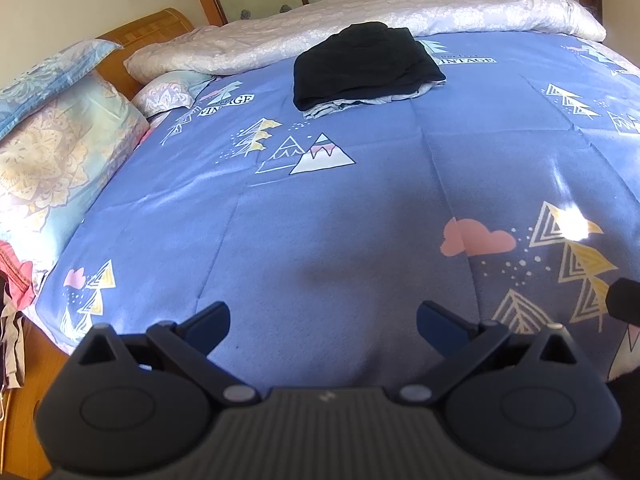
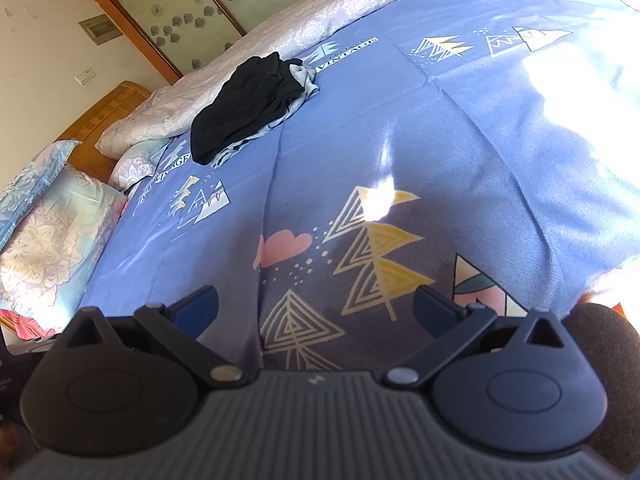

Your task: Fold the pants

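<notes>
Two soft patterned pillows [image 1: 60,148] lie at the left edge of the blue printed bedsheet [image 1: 360,208]. One folded stack of black pants [image 1: 364,66] rests far up the bed over pale grey cloth, beside the quilted white duvet [image 1: 360,12]. The left gripper [image 1: 323,320] and right gripper [image 2: 316,306] both gape wide, empty. Only the right view shows a wall panel [image 2: 98,29].

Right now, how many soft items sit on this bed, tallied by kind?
Folded garments: 2, black pants on a pale grey garment
Pillows: 3, two big, one small
Quilts: 1, pale floral quilt
Total: 6
</notes>
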